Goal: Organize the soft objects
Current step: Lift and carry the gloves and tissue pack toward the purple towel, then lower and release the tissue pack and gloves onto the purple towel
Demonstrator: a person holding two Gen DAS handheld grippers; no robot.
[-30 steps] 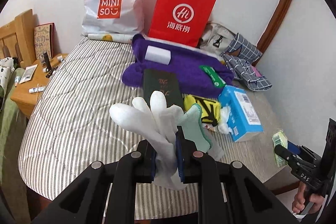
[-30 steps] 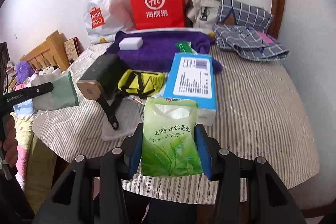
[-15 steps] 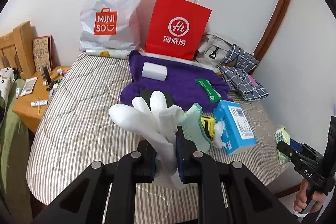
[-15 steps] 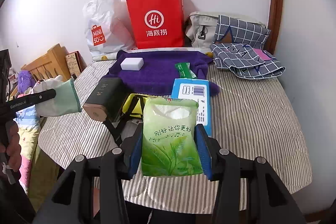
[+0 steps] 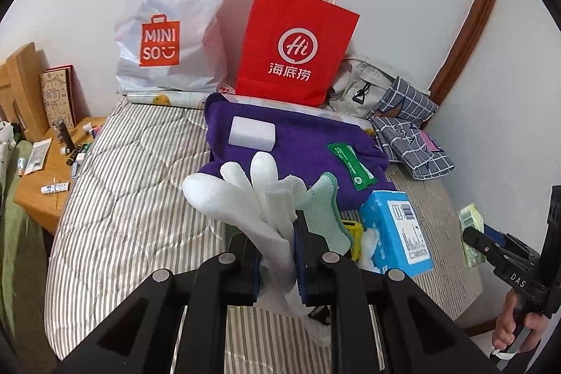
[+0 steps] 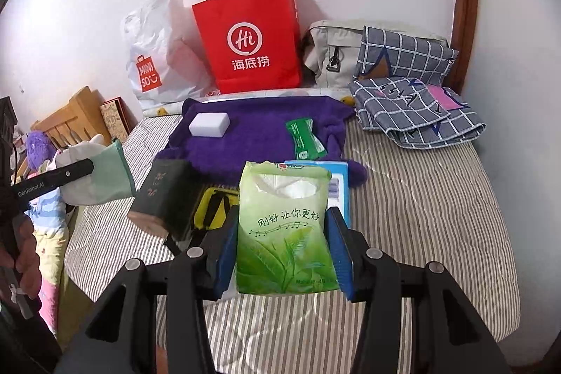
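1. Left wrist view: the left hand-held gripper (image 5: 277,255) is clamped nearly shut on a white glove with a mint cuff (image 5: 252,202), held above the striped bed (image 5: 133,198). The glove looks light and floppy, and a pinch at the bunched middle suits it.
2. Right wrist view: the right hand-held gripper (image 6: 284,251) is partly open, its pads pressing the sides of a green tissue pack (image 6: 284,230). The pack seems soft and crushable, so a side grip fits.
3. On the bed lie a purple towel (image 6: 259,135), a white block (image 6: 209,124), a blue tissue box (image 5: 396,230) and, at the far right, checked cloth (image 6: 417,114), crowding any spot to set things down.
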